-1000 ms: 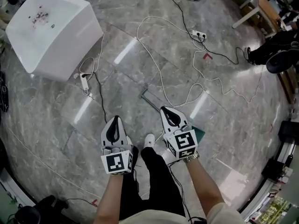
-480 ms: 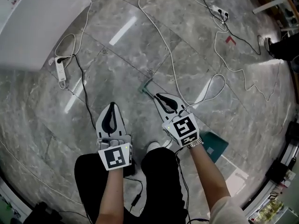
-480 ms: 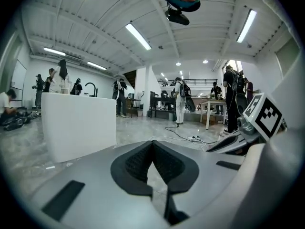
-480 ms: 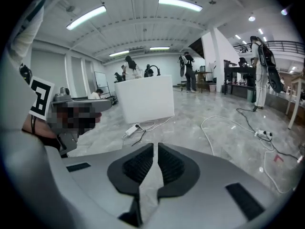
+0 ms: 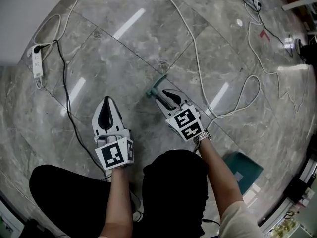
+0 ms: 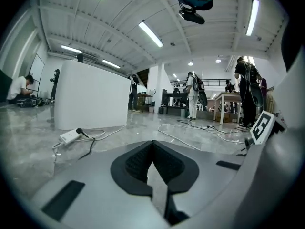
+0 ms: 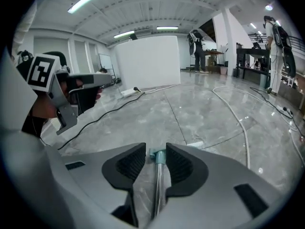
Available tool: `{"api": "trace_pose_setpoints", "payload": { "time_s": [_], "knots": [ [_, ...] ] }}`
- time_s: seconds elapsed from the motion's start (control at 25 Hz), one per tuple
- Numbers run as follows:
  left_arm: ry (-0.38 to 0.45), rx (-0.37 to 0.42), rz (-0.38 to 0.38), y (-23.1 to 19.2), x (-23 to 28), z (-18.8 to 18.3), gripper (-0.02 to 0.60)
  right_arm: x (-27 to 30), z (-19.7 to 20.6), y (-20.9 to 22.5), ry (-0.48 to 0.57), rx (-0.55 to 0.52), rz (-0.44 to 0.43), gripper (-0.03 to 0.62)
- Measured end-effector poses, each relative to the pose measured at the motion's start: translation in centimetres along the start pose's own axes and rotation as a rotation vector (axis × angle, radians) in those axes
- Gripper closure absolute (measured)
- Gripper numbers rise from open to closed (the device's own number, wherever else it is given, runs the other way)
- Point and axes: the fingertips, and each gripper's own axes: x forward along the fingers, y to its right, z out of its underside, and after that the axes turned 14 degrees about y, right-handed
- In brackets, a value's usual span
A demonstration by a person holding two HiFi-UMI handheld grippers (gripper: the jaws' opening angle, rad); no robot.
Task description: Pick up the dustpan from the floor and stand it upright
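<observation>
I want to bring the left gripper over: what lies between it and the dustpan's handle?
Only bare floor: the head view shows nothing else between the left gripper and the handle.

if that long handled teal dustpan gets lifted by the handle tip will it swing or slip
The thin, shiny metal handle could slip: the right gripper has jaws opening around it. The teal plastic dustpan has its scoop at the far end, so it will probably droop and swing when lifted.
</observation>
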Motion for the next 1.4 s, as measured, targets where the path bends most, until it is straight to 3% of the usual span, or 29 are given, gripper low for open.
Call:
{"api": "trace_pose_setpoints", "payload": {
  "time_s": [0.2, 0.36, 0.64, 0.84, 0.96, 1.16, 1.28, 1.4],
  "knots": [
    [-0.018, -0.006, 0.078, 2.3, -0.1, 2.8, 0.574, 3.0, 4.4, 0.5, -0.06, 0.002, -0.003, 0.474],
    [-0.048, -0.002, 0.053, 2.6, -0.2, 3.6, 0.574, 4.7, 5.5, 1.3, -0.102, -0.014, -0.007, 0.474],
    [0.002, 0.034, 0.094, 2.5, 0.3, 2.5, 0.574, 5.6, 6.6, 1.4, -0.125, 0.025, -0.009, 0.474],
    [-0.028, -0.005, 0.063, 2.1, 0.3, 3.2, 0.574, 5.7, 7.5, 1.3, -0.152, -0.057, -0.012, 0.474],
    [-0.022, -0.004, 0.076, 2.2, 0.4, 3.1, 0.574, 6.0, 7.4, 1.4, -0.15, -0.043, 0.002, 0.476],
    [0.008, 0.014, 0.103, 2.0, 1.4, 2.0, 0.574, 4.7, 3.2, 1.9, -0.008, 0.0, 0.045, 0.49],
    [0.057, 0.019, 0.13, 2.0, 3.3, -1.1, 0.574, 3.0, -2.6, 2.5, 0.092, -0.01, 0.062, 0.49],
    [0.09, -0.009, 0.097, 1.5, 4.6, -6.0, 0.574, -0.1, -10.4, 2.4, 0.185, -0.026, 0.094, 0.491]
  ]
}}
